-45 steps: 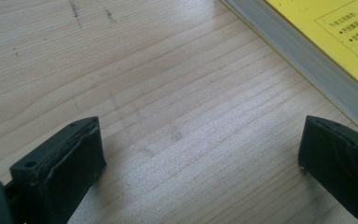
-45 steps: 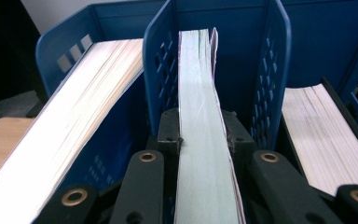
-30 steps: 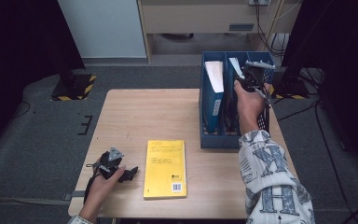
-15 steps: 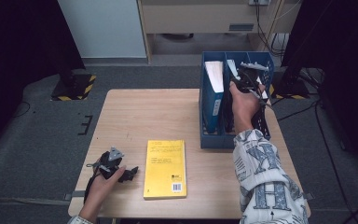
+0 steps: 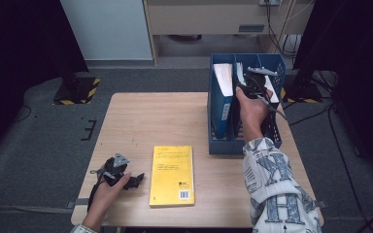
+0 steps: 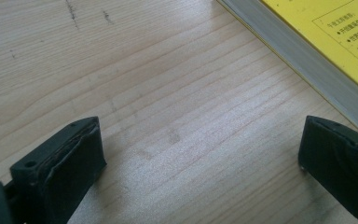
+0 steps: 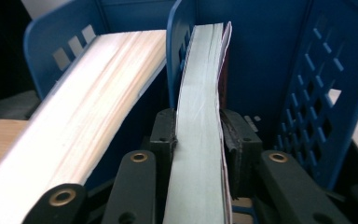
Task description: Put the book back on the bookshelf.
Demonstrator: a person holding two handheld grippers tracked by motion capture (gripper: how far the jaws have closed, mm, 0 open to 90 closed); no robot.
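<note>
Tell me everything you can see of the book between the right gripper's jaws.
The thin book stands on edge in the middle slot of the blue file rack, pale page edges toward the camera, with a reddish cover on one side. It leans slightly. The right gripper has a pad against each face, though its jaws have just been opening.

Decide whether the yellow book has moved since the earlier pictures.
No. The yellow book lies at the same spot near the table front edge.
</note>
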